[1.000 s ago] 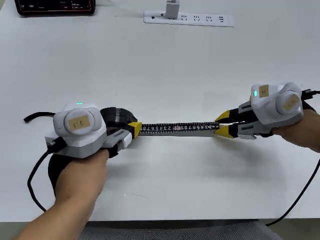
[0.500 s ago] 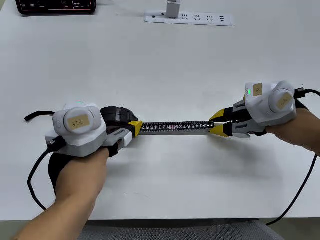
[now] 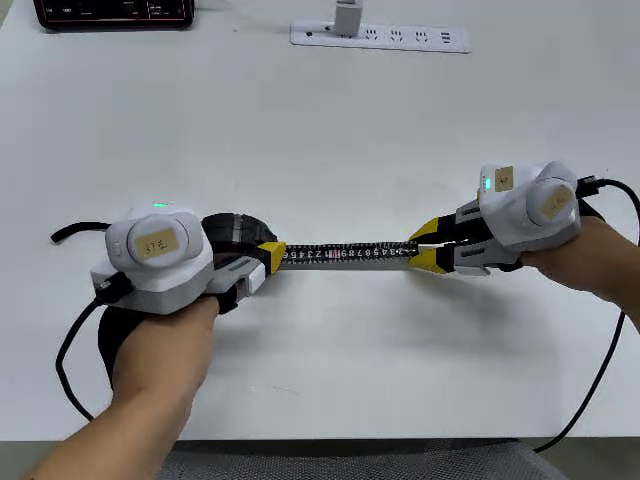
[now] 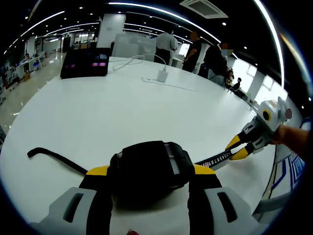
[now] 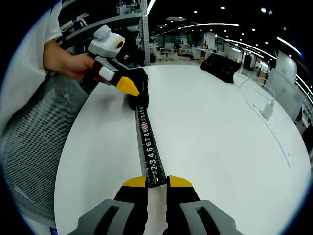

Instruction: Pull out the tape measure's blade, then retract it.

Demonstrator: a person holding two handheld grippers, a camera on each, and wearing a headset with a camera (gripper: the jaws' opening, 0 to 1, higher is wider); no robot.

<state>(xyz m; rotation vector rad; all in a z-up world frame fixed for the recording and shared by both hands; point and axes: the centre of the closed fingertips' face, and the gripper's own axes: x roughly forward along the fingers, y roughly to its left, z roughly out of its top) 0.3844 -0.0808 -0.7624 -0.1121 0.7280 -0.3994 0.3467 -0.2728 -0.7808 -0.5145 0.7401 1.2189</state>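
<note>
At the near edge of the white workbench, the back of a grey mesh chair shows just under the tabletop. The person's left hand holds the left gripper, whose yellow-tipped jaws are clamped on either side of the black, rounded tape measure case. In the left gripper view the case sits squarely between the two jaws of the left gripper, resting on the bench. A thin black strap trails from the case along the tabletop. From the case, the dark blade with pale numerals runs out straight, low over the bench, towards the right gripper, held in the right hand. In the right gripper view the right gripper has its jaws drawn close together, pinching the end of the blade, and the numbered strip leads away to the case in the left gripper. A black cable hangs from the left gripper over the near edge. At the far side of the bench lies a long white power strip with a white plug-in charger seated in it, and to its left a dark device with a lit screen.
</note>
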